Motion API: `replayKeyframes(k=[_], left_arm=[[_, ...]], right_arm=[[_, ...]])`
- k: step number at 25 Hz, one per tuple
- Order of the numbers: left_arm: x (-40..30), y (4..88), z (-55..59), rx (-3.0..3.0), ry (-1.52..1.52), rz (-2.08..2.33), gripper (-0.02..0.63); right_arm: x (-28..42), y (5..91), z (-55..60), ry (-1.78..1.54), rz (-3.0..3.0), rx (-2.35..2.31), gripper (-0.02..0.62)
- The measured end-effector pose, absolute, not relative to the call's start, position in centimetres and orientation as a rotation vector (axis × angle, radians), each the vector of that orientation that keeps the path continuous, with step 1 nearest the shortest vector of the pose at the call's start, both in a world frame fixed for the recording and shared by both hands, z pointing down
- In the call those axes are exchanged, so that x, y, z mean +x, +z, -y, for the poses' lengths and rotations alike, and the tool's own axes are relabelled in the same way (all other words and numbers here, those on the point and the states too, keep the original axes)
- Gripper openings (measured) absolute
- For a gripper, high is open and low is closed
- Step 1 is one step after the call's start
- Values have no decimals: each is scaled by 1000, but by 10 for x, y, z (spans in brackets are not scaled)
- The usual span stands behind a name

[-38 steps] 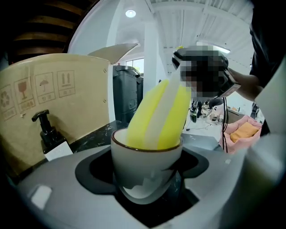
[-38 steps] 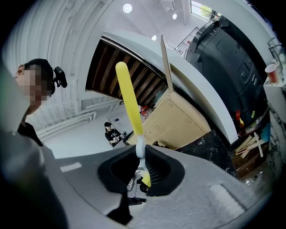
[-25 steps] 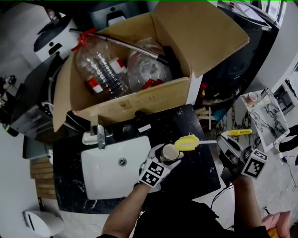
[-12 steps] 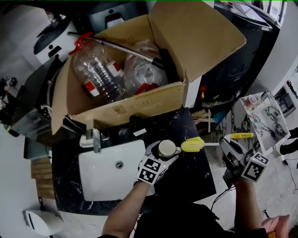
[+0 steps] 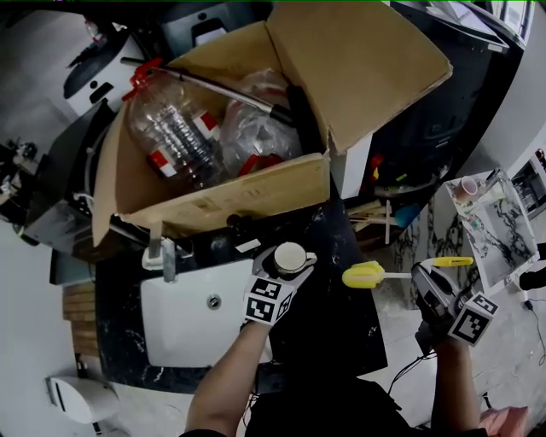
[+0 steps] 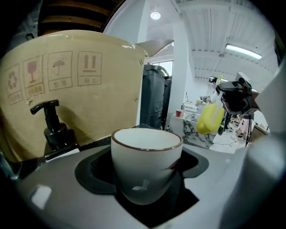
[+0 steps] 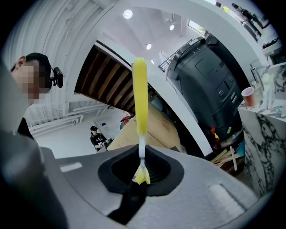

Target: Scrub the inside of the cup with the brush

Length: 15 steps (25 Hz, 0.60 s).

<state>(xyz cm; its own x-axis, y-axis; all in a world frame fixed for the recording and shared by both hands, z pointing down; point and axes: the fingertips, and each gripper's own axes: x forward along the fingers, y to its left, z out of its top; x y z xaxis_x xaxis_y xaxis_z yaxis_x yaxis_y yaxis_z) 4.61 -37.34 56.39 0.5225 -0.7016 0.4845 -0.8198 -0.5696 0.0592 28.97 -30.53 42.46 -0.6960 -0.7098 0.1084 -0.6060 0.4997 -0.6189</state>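
Head view. Clamped the cup [image 5: 290, 255] upright in the left gripper [image 5: 281, 271], over the counter [image 5: 341, 324] near its back edge, just beside the right rear corner of the sink [image 5: 183, 316]. Carried the brush [image 5: 365, 275] in the right gripper [image 5: 431, 286], yellow head turned toward the cup but well apart from it, about over the counter's right edge. Not yet entered the cup.

Left gripper view. Closed both jaws on the lower wall of the cup [image 6: 145, 165], rim level, inside bare. Showed the brush [image 6: 209, 118] off to the right, clear of the rim.

Right gripper view. Pinched the thin handle of the brush [image 7: 140, 96] between shut jaws, head straight ahead.

Judged as risks:
- Twisting of the slim handle in the pinch under scrubbing pressure.
- Slipping or tipping of the smooth cup under side load.
- Striking the rim on a misaligned entry.

Surface and room. Noted black veined stone, a faucet [image 5: 162, 252] at the sink's back, a pump dispenser [image 6: 53, 125] at the back edge, and an open cardboard box [image 5: 256, 192] of plastic bottles [image 5: 166, 128] behind. Beyond, noted a dark machine [image 7: 210, 89] and ceiling lights [image 7: 128, 14].
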Motion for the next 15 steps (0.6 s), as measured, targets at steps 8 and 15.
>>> replayKeyframes(k=[8,15], left_arm=[[23,564,389,2422,577,1366,422],[19,571,377,2432,693,1334,423]], right_arm=[[285,434,315,-1008,-2577,-1052,34],[278,437,308,-1016,-2572,-1020,34]])
